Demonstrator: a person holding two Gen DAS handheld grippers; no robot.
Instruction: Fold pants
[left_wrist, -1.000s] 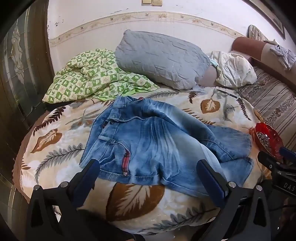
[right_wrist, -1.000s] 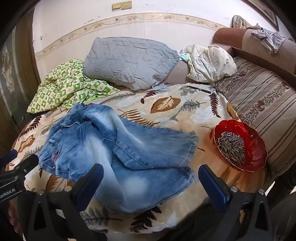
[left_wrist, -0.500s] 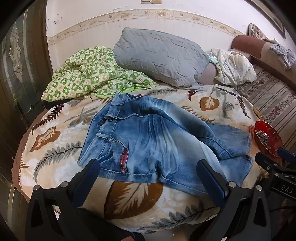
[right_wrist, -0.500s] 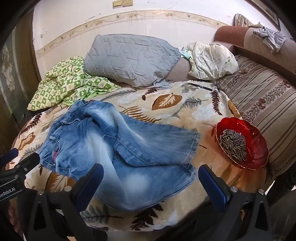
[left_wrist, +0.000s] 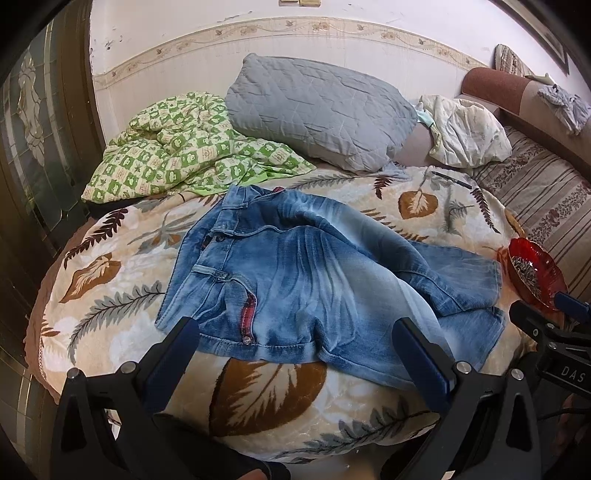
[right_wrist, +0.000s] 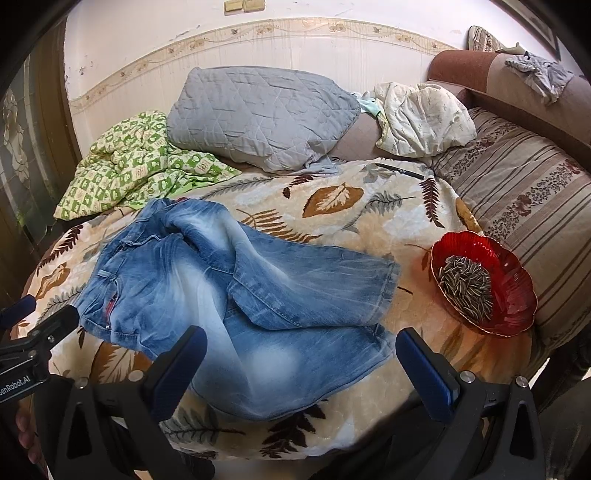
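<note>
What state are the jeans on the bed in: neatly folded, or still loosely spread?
Loosely spread. The jeans lie rumpled on the leaf-print blanket, one leg crossing the other, waistband bunched.

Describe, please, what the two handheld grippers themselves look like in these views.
Both match: the left gripper and right gripper have black angular frames with silver screws and two blue-padded fingers. In the left view the right gripper's side shows white letters "DAS"; in the right view the left gripper's side reads "enRobot.AI". No sleeves are visible.

Soft even daylight, sharp centre, dark fisheye-warped corners
</note>
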